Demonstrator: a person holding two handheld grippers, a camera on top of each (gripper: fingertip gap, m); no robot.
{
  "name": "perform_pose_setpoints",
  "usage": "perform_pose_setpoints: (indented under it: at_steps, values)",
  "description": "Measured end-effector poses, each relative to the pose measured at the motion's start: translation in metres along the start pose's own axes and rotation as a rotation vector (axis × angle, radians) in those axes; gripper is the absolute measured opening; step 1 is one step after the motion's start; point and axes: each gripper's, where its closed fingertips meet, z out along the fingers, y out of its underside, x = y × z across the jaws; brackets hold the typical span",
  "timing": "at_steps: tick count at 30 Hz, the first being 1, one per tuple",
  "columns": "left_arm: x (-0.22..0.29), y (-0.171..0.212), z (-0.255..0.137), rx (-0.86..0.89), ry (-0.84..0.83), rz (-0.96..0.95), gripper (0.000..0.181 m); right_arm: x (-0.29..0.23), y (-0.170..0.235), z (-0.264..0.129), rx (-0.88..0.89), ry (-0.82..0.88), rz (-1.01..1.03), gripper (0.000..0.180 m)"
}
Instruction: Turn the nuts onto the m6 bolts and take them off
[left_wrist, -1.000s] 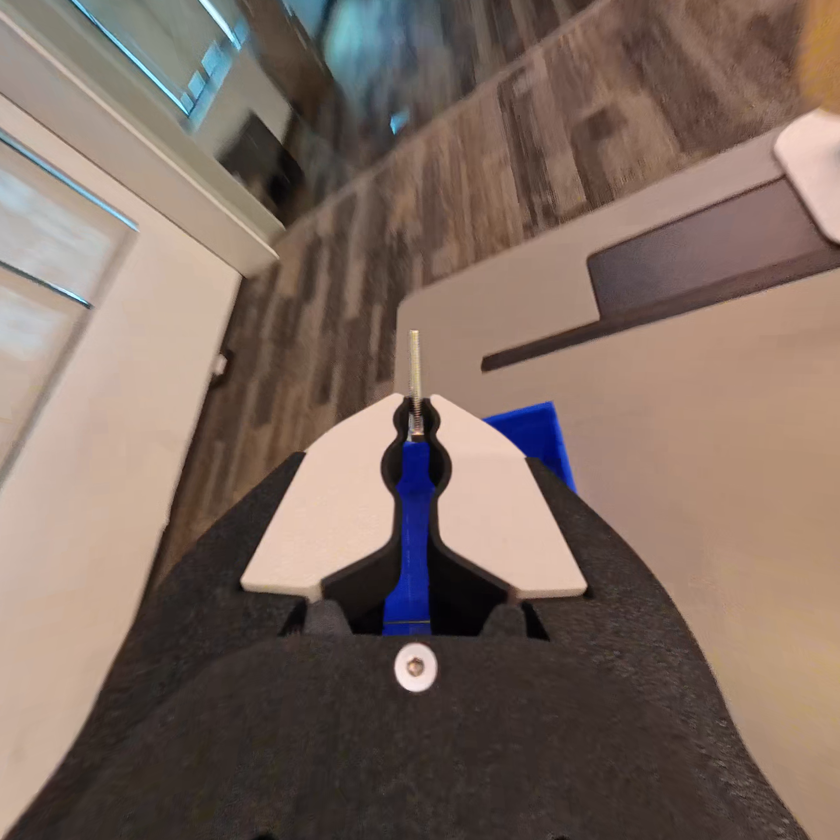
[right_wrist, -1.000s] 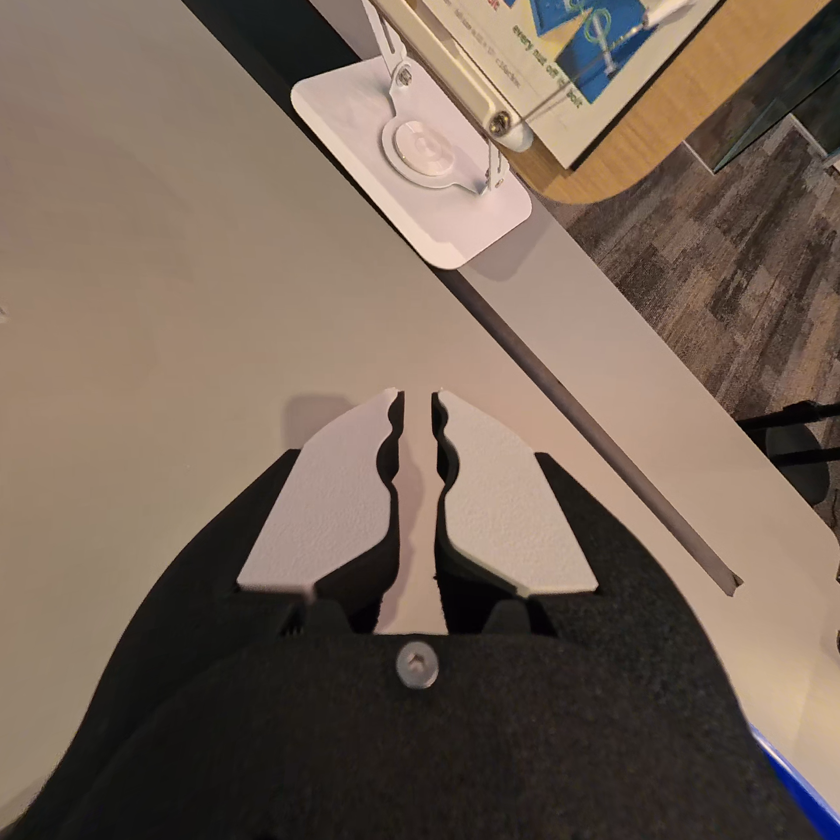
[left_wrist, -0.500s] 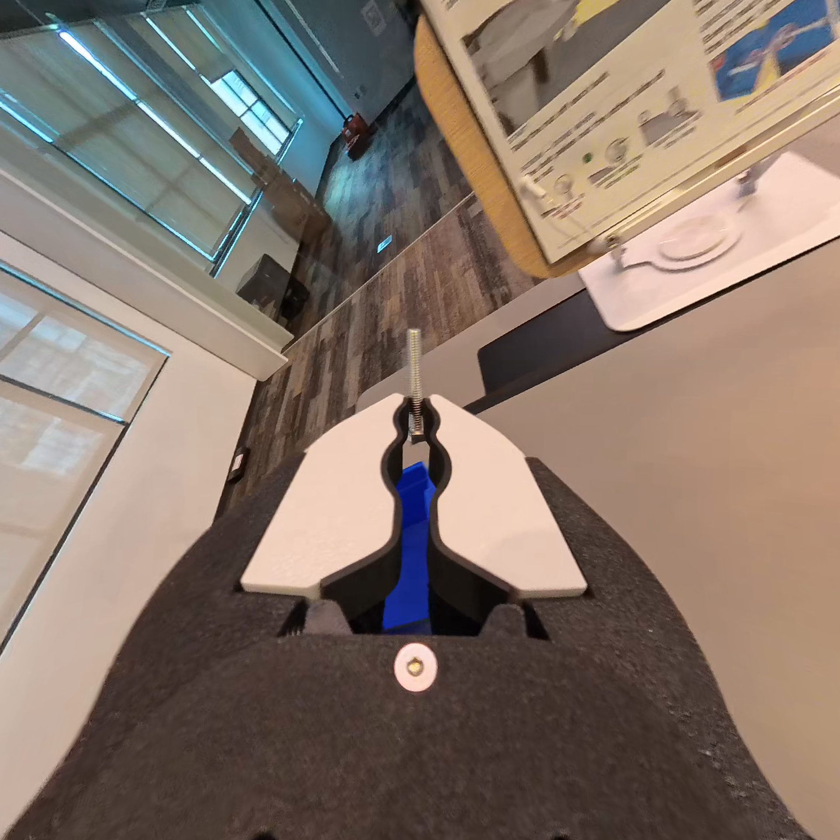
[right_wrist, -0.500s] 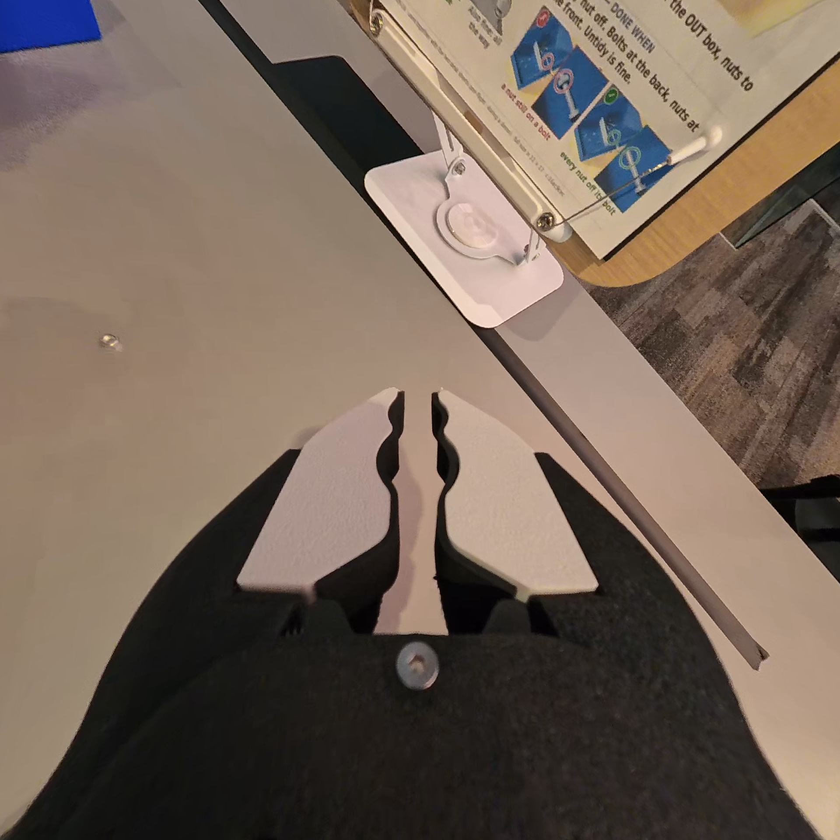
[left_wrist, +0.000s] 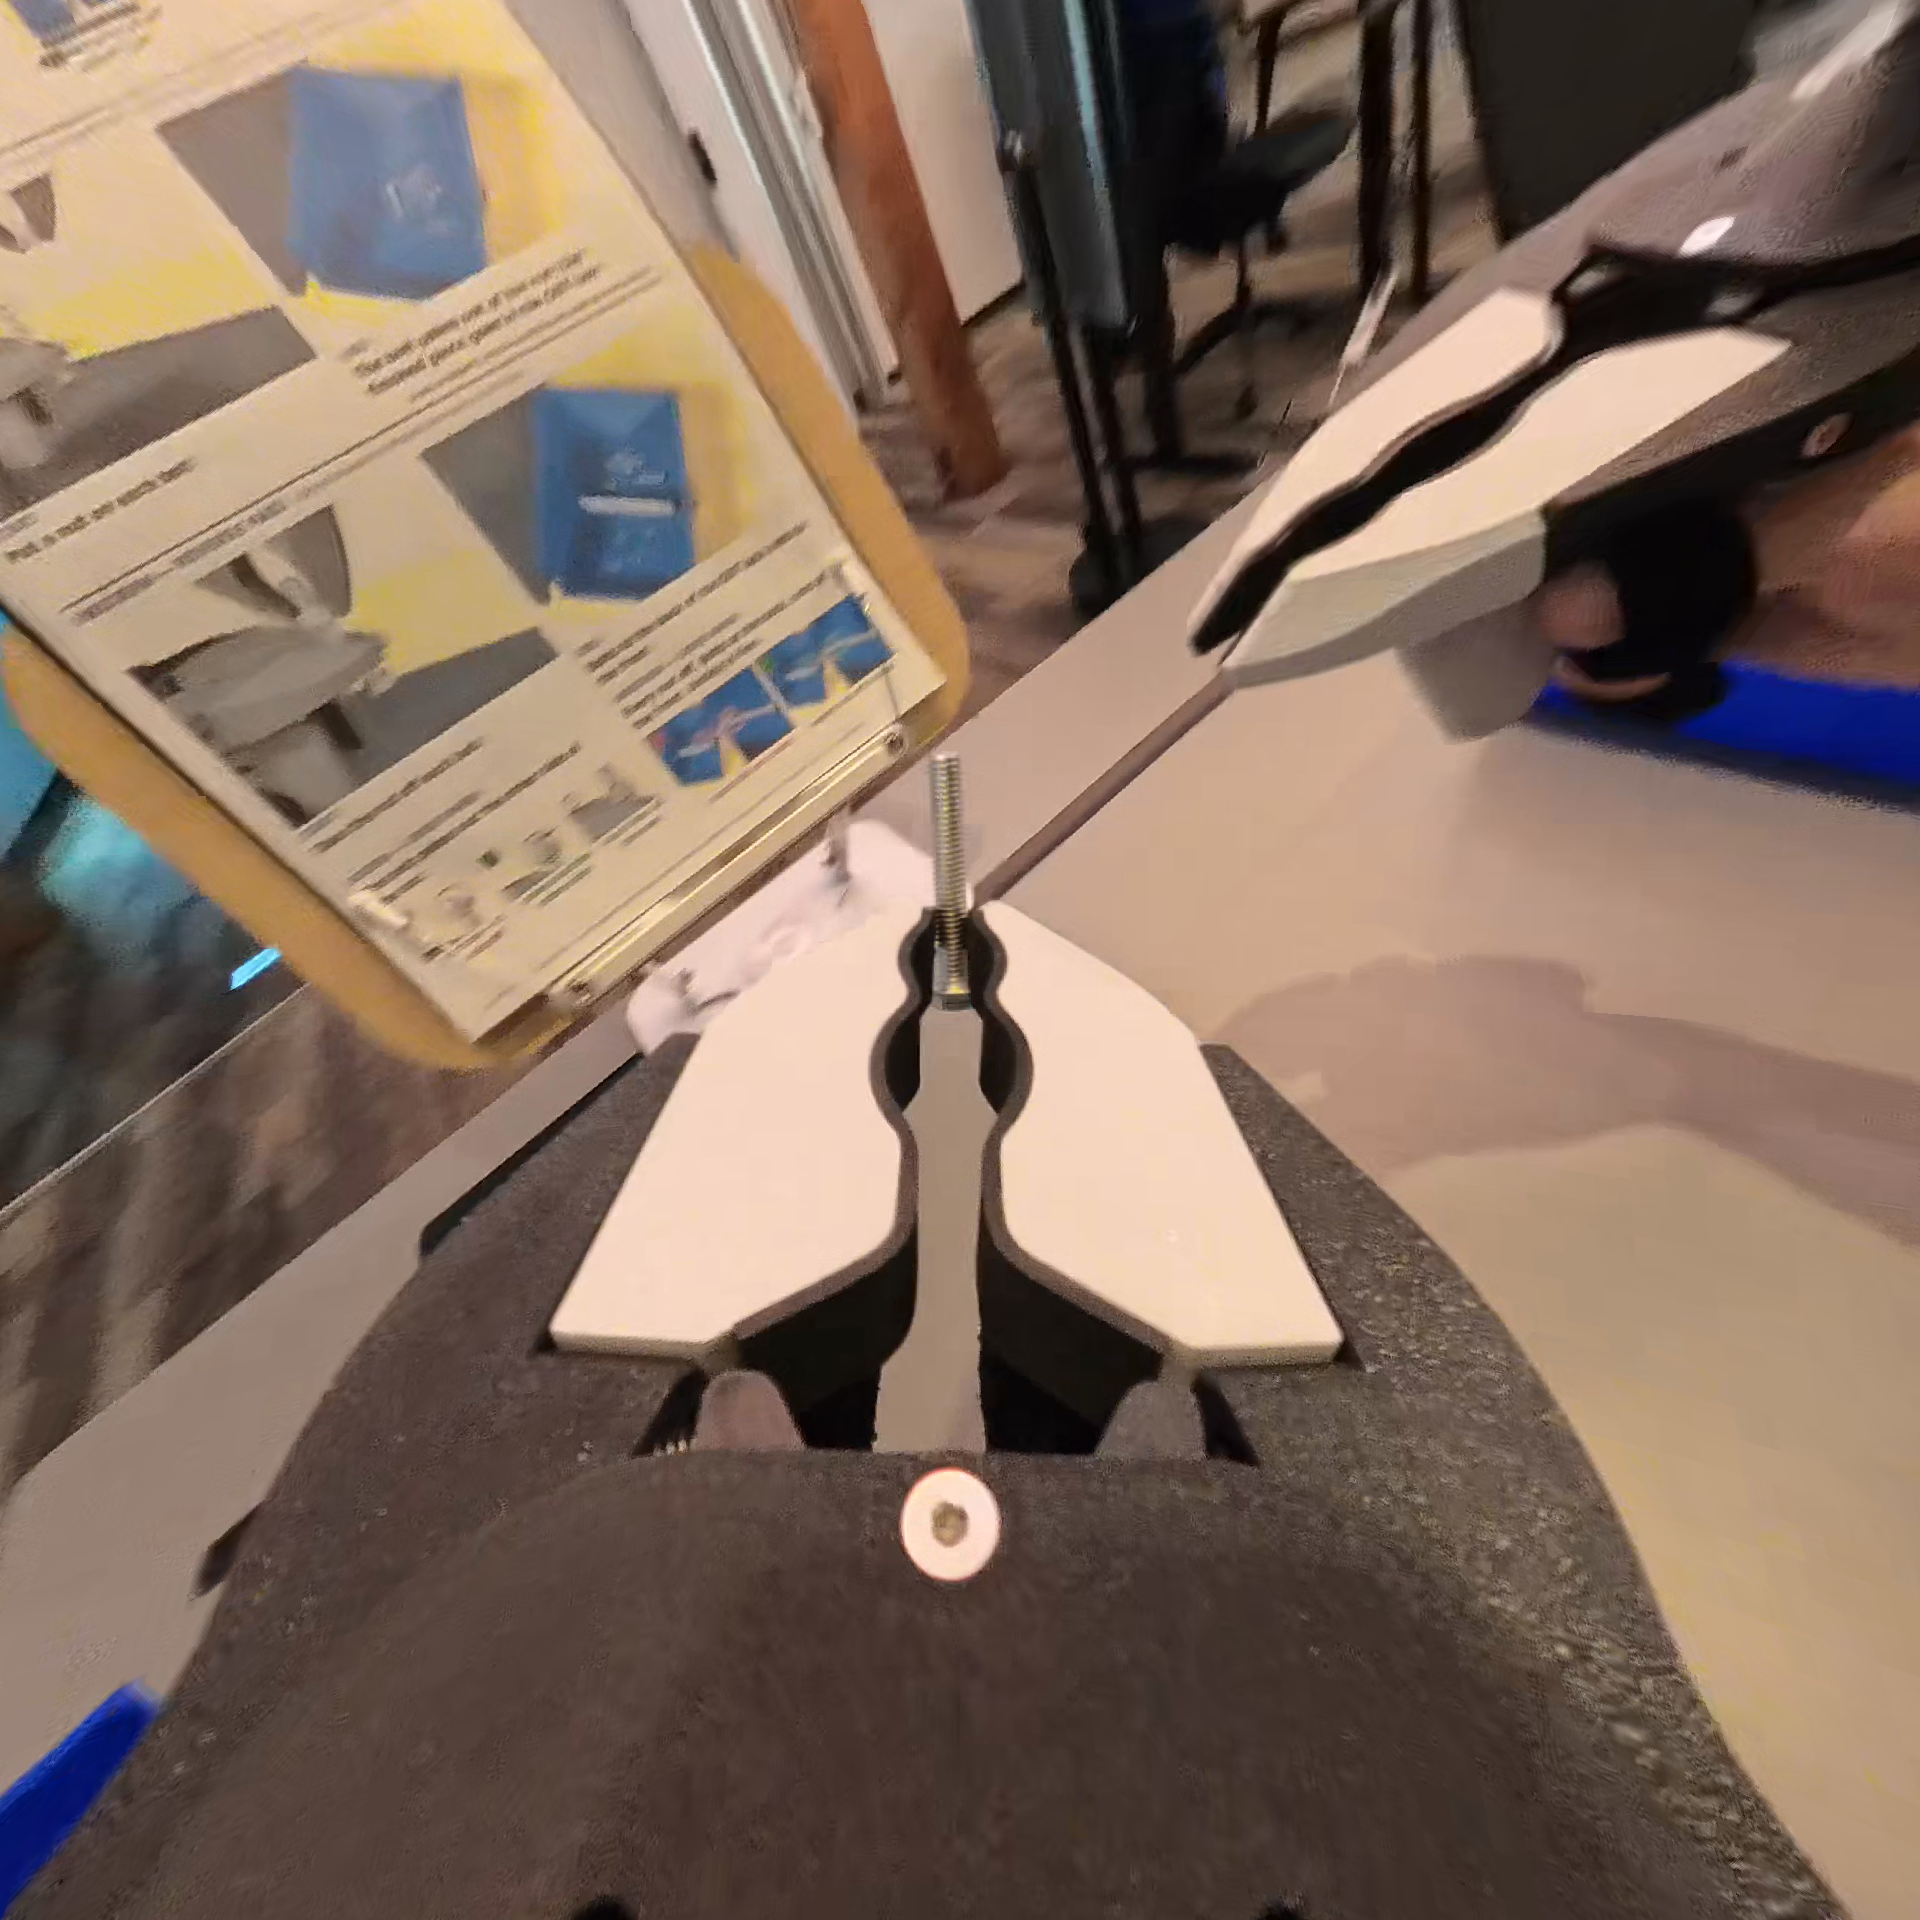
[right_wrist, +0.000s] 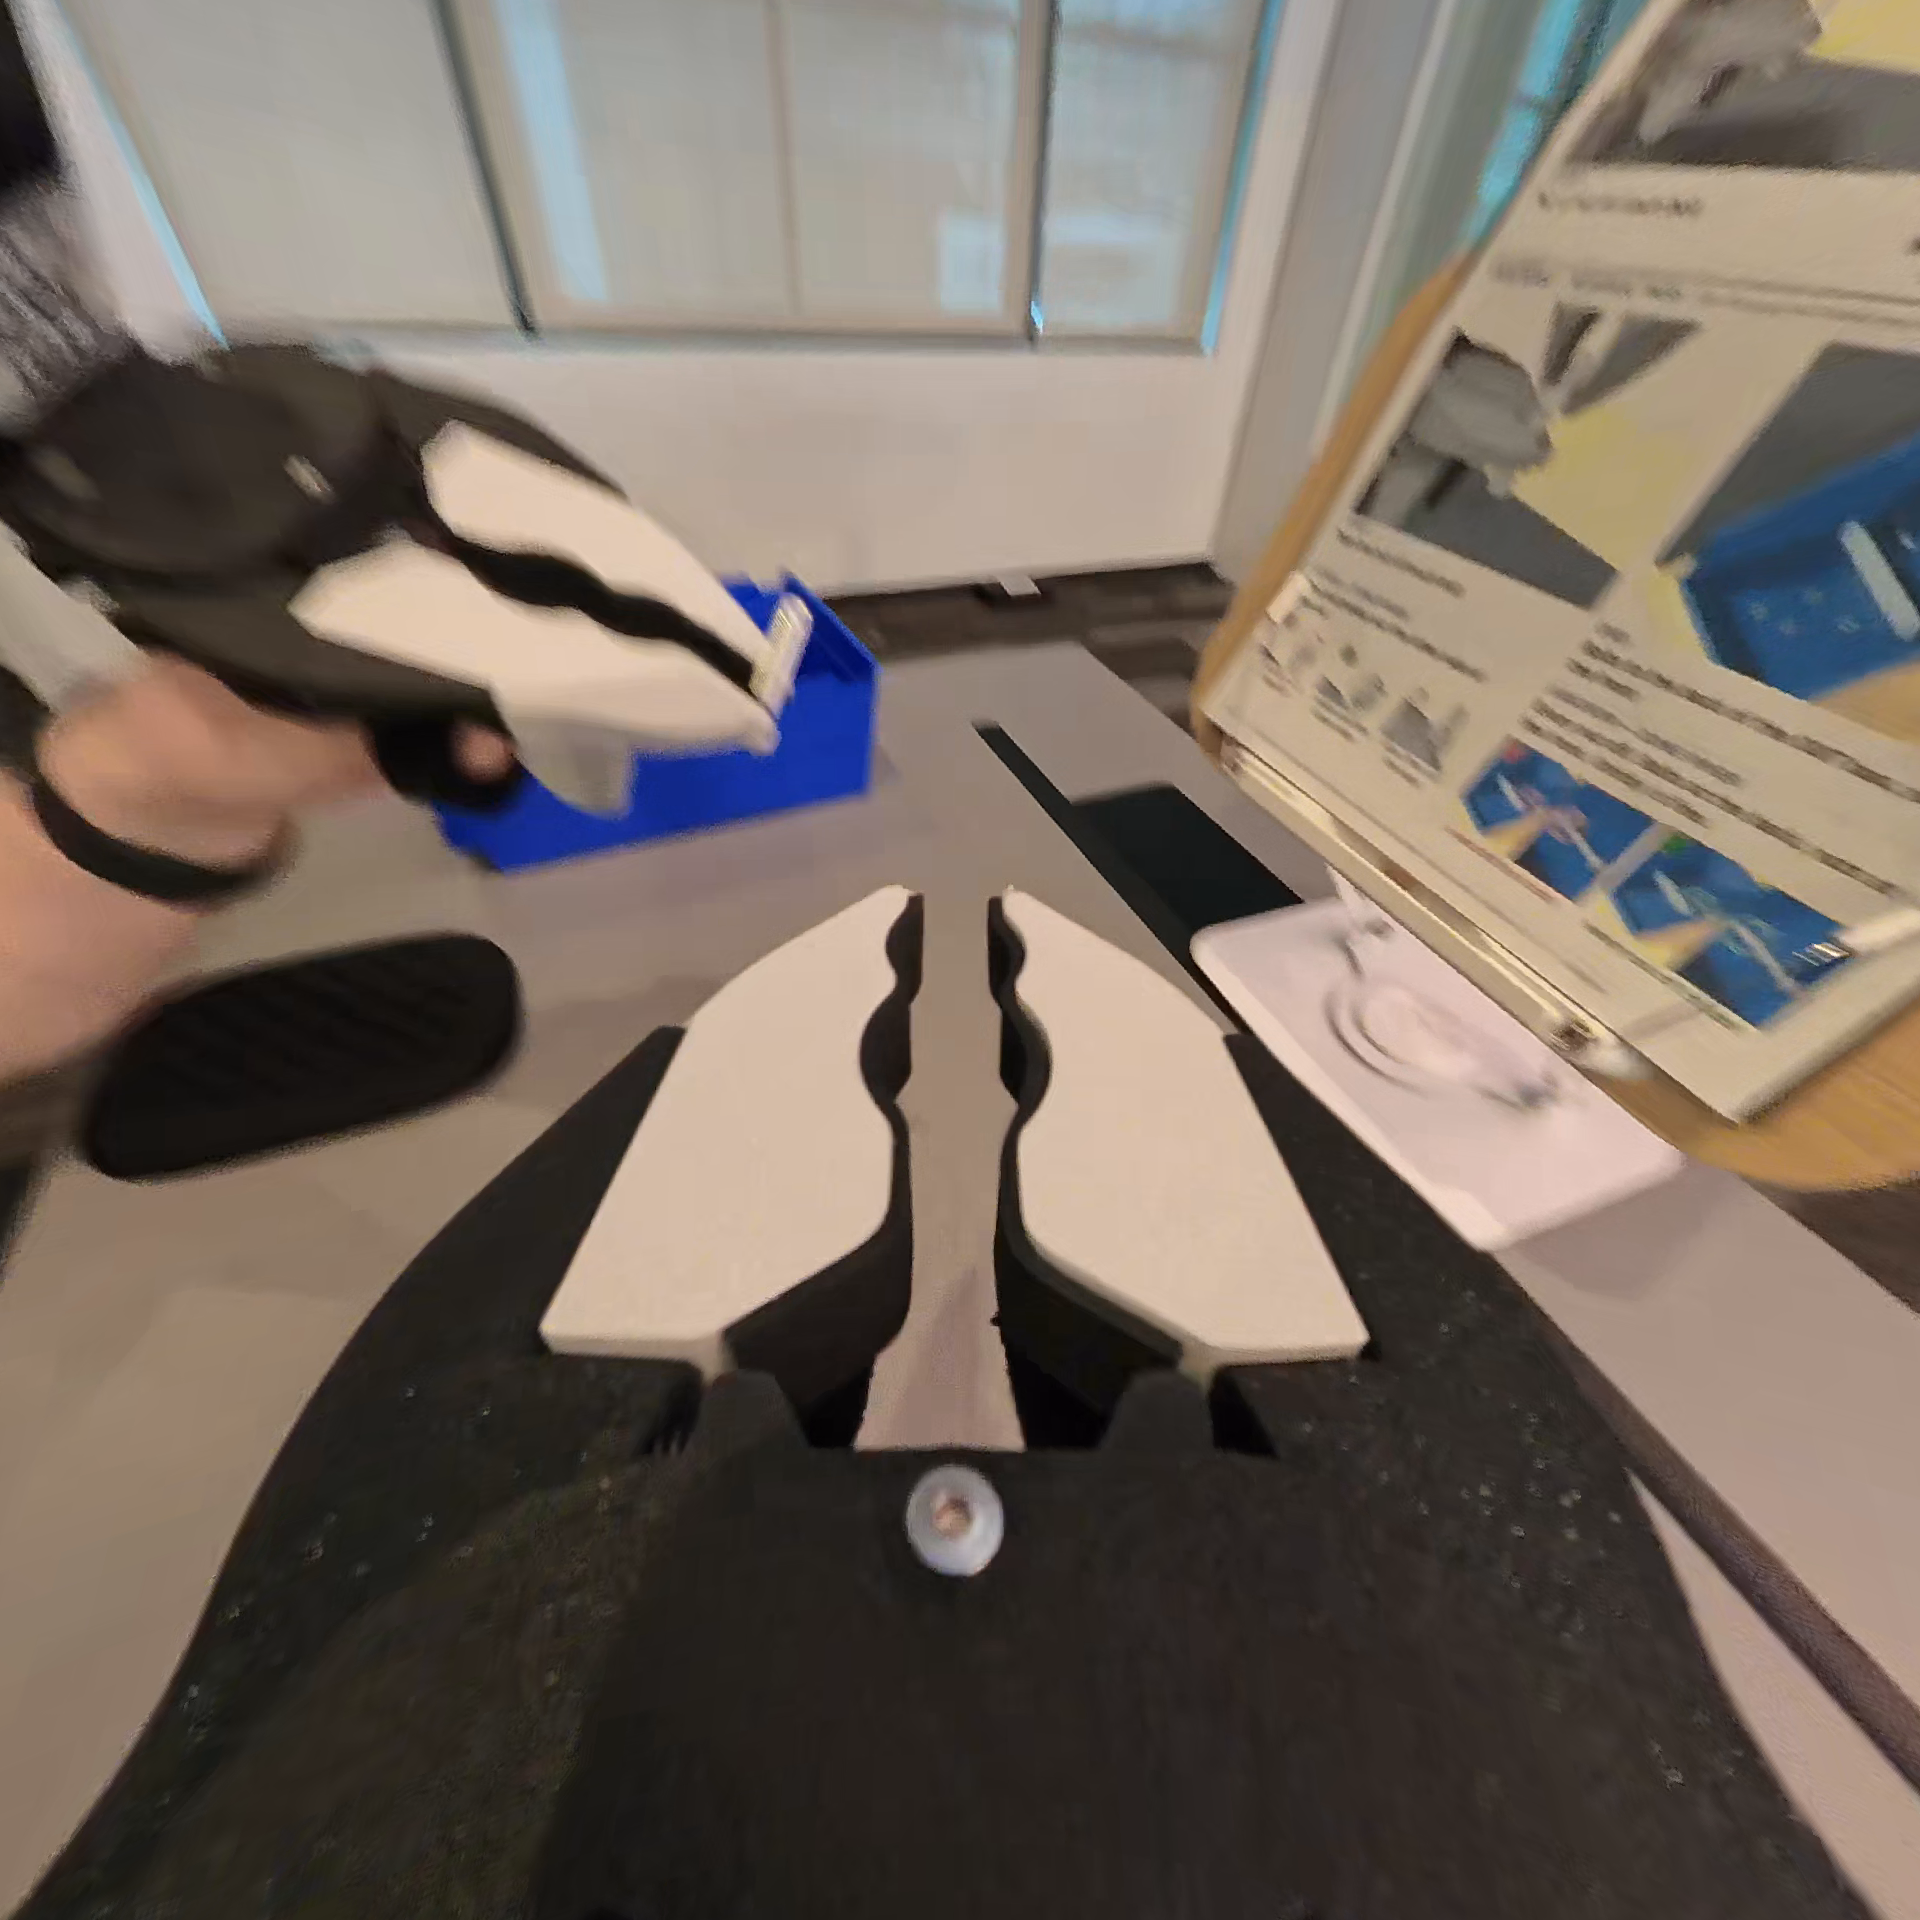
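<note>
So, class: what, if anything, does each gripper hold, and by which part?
The left gripper holds a bolt by its head end, threaded shank pointing forward past the tips. The right gripper holds nothing, jaws slightly apart.

A grey worktop (right_wrist: 727, 966) is seen in both views. An instruction sheet (left_wrist: 416, 540) on a wooden board is held tilted on a white stand (right_wrist: 1455, 1101) near the worktop's far edge. A blue bin (right_wrist: 727, 769) is set on the worktop farther back, before a window (right_wrist: 779, 156). A black oval pad (right_wrist: 301, 1049) lies on the worktop near the bin. Patterned carpet (left_wrist: 156, 1122) and dark chair legs (left_wrist: 1091, 343) are seen beyond the worktop.
</note>
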Motion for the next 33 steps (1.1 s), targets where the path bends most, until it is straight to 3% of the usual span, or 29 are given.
perform_pose_setpoints:
  at_steps: [1, 5, 8, 18, 20, 28, 33]
  values:
    - [0.005, -0.004, 0.003, 0.033, 0.015, -0.015, 0.005, -0.004, -0.008, 0.001, 0.057, -0.036, 0.044, 0.011]
    - [0.023, -0.017, 0.01, 0.134, 0.114, -0.069, 0.005, -0.014, -0.028, 0.0, 0.177, -0.132, 0.168, 0.021]
    - [0.037, -0.025, 0.009, 0.208, 0.244, -0.129, 0.005, -0.021, -0.03, 0.002, 0.182, -0.148, 0.112, 0.028]
    - [0.05, -0.027, 0.001, 0.279, 0.512, -0.318, 0.005, -0.046, -0.031, 0.017, 0.186, -0.293, 0.133, 0.015]
    - [0.05, -0.026, 0.001, 0.281, 0.53, -0.329, 0.005, -0.049, -0.03, 0.019, 0.183, -0.326, 0.146, 0.005]
    - [0.039, -0.024, -0.008, 0.304, 0.715, -0.572, 0.005, -0.053, -0.027, 0.026, 0.159, -0.377, 0.239, 0.005]
    - [0.052, -0.01, -0.003, 0.22, 0.787, -0.578, 0.015, -0.055, -0.024, 0.027, 0.153, -0.396, 0.26, 0.005]
